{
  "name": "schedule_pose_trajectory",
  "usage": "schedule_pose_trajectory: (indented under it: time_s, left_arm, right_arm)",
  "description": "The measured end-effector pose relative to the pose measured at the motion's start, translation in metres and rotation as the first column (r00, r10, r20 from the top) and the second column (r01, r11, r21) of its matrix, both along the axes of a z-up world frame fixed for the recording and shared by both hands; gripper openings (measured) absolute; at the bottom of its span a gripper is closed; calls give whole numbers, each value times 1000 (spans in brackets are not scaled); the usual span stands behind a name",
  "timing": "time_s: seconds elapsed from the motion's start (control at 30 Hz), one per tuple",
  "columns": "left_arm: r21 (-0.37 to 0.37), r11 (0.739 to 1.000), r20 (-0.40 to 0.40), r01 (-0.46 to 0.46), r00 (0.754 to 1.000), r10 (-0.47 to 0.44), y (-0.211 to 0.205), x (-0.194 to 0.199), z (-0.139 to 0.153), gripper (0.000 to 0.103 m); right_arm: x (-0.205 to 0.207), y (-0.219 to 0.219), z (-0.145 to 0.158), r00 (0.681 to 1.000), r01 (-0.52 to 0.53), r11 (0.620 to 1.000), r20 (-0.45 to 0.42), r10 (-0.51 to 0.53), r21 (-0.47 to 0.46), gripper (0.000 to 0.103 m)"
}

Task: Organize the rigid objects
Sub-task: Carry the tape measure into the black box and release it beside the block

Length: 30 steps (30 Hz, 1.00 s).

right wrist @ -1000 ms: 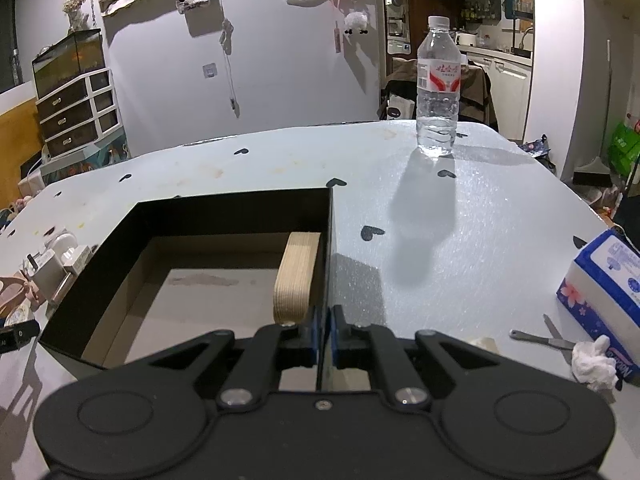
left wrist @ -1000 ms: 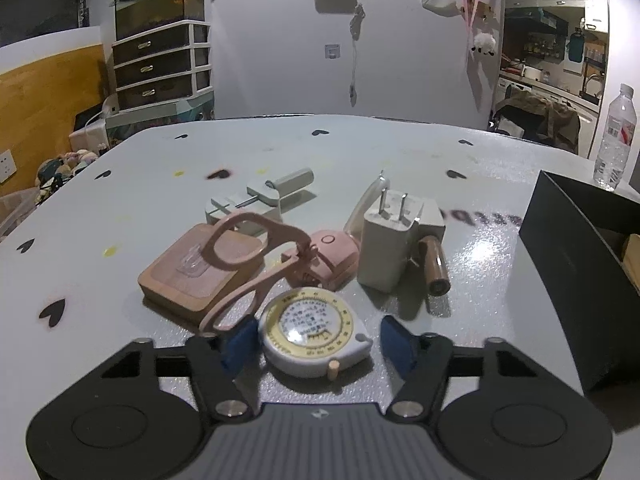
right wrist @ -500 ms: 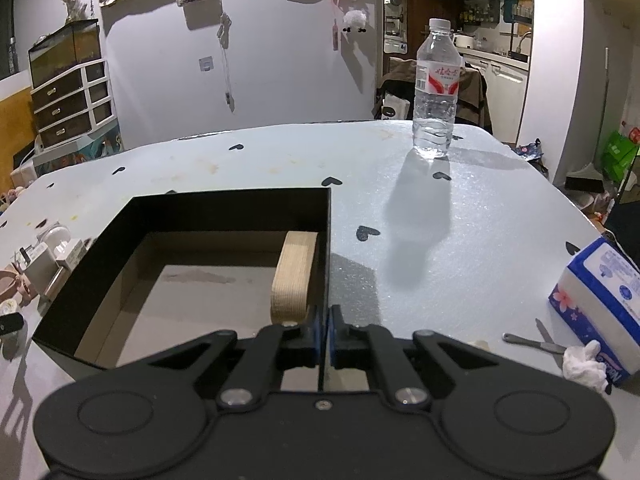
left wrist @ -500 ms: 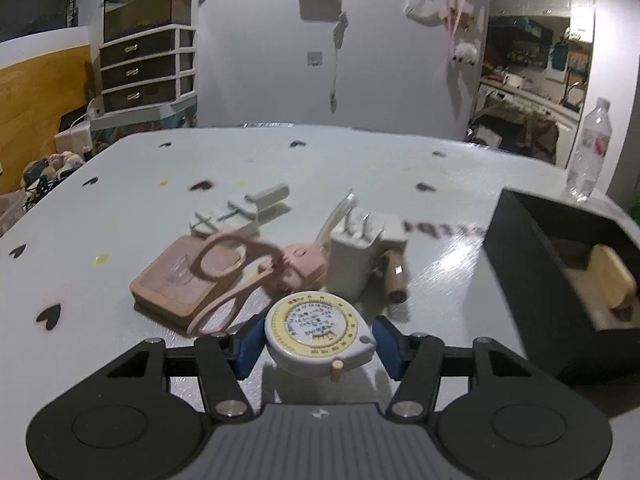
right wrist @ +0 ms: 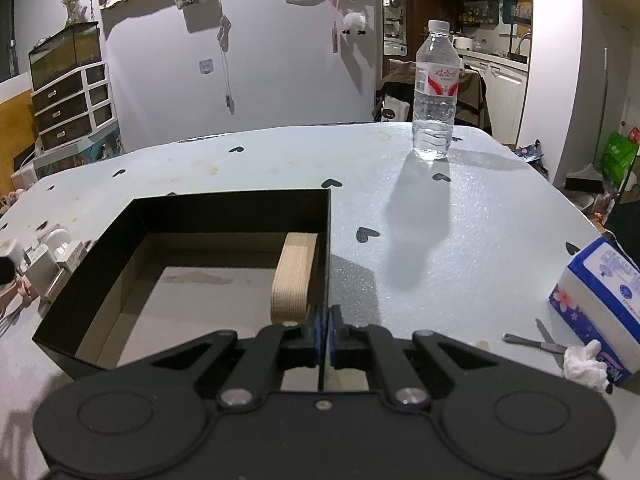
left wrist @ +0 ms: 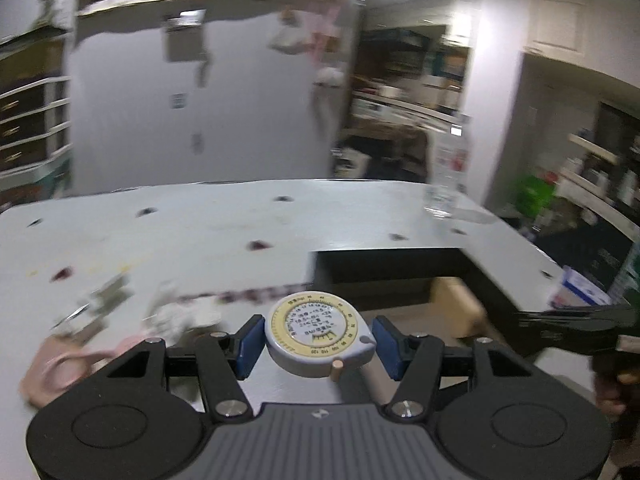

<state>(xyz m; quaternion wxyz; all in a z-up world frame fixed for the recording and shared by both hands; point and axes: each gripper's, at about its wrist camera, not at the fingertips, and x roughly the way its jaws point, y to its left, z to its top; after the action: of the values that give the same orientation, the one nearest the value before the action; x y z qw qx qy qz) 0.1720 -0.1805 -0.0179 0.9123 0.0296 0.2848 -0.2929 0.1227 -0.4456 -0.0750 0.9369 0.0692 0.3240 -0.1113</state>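
Observation:
My left gripper [left wrist: 316, 344] is shut on a round white and yellow tape measure [left wrist: 316, 332], held in the air above the table and just left of the black box [left wrist: 400, 264]. A wooden block [left wrist: 456, 304] leans against the box's right wall inside. My right gripper [right wrist: 325, 336] is shut on that right wall near the box's [right wrist: 224, 200] front corner, beside the wooden block [right wrist: 294, 276]. In the left wrist view, which is blurred by motion, the right gripper [left wrist: 568, 326] shows at the far right with a hand [left wrist: 612, 392] below it.
Pink scissors [left wrist: 68, 364], a white plug [right wrist: 40, 268] and other small items lie left of the box. A water bottle [right wrist: 436, 92] stands at the far side of the table. A tissue pack [right wrist: 600, 304] and a small metal tool [right wrist: 532, 344] lie at the right.
My left gripper has lifted the tape measure off the table and swung right, away from the pile and toward the black box. The right gripper has kept still.

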Motion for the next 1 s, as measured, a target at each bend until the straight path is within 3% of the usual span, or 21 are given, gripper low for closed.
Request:
schedule_pose_trajectory:
  time_s: [0.33,0.8,1.0]
  left_arm:
    - [13,980,-126,199,973,-196,-84,12,-26,59]
    - [-16,972,-314,236,921,-229,-132,35,-60,59]
    - [-102,966,-389,239,884,-260,-130,44,-68,59]
  right_arm:
    - [2,-5,-1,1000,-7,1000,4,7,16,4]
    - [2,-13,-1,999,-29,998,14,28,58,6]
    - [1,-18,-2,999,-31,995,21,29,96,7]
